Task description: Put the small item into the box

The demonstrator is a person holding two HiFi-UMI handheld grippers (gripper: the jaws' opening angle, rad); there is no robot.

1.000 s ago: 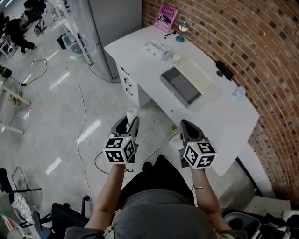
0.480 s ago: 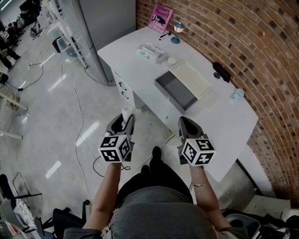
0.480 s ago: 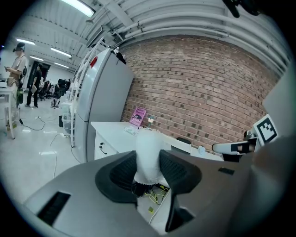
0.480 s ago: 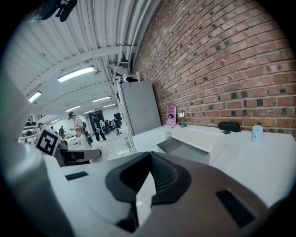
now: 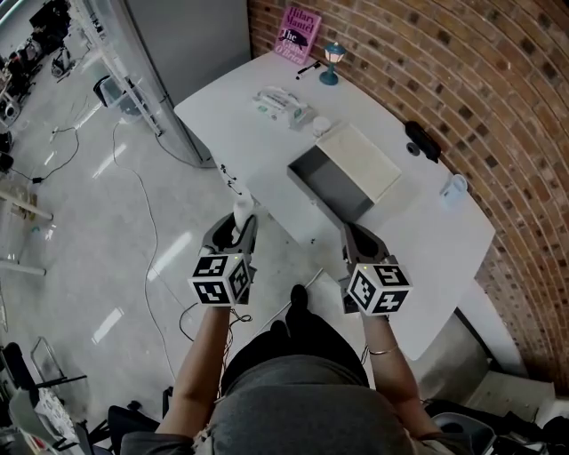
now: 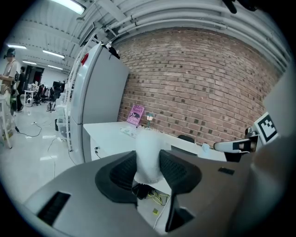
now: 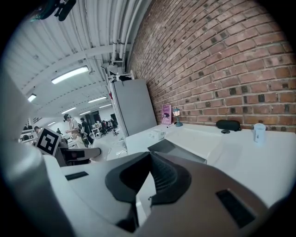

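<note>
On the pink book [image 5: 296, 25], which is leaned against the brick wall [image 5: 400, 53] at the far end of the table [image 5: 222, 115], the name "Hilary Mantel" can be read. Below it "The" is made out; the rest is too small.

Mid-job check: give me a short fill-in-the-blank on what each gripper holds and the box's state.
The left gripper is closed on a small ____ item.
The right gripper has its jaws together, holding ____.
The gray box on the desk is ____, its lid beside it.
Missing words: white; nothing; open.
</note>
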